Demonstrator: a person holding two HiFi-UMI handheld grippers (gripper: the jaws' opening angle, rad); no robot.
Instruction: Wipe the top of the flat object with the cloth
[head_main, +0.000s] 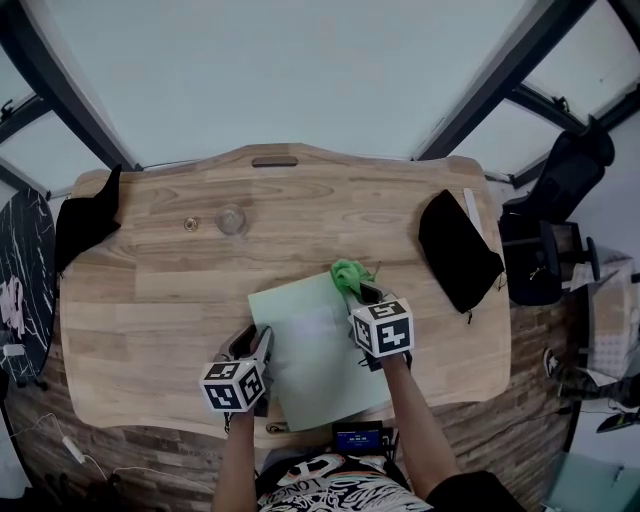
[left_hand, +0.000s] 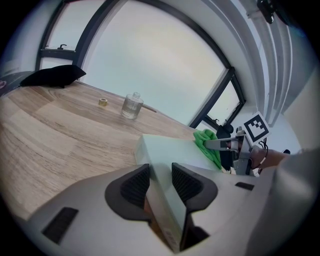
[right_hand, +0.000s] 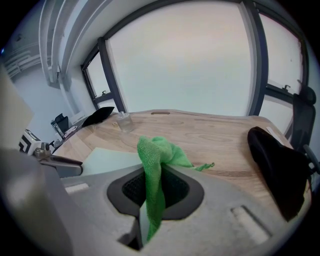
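Observation:
A pale green flat object (head_main: 315, 350) lies on the wooden table (head_main: 150, 310), near the front edge. My left gripper (head_main: 252, 345) grips its left edge: in the left gripper view the pads (left_hand: 134, 186) sit on either side of the flat object (left_hand: 170, 150). My right gripper (head_main: 365, 297) is at the object's far right corner, shut on a green cloth (head_main: 348, 275). In the right gripper view the cloth (right_hand: 155, 155) hangs bunched between the jaws of the right gripper (right_hand: 155, 187) and spills forward over the flat object (right_hand: 107, 160).
A small glass jar (head_main: 231, 220) and a brass cap (head_main: 191, 224) stand at the far middle-left of the table. A black pouch (head_main: 458, 250) lies at the right, a black cloth (head_main: 88, 220) at the far left corner. An office chair (head_main: 560, 200) is beyond the right edge.

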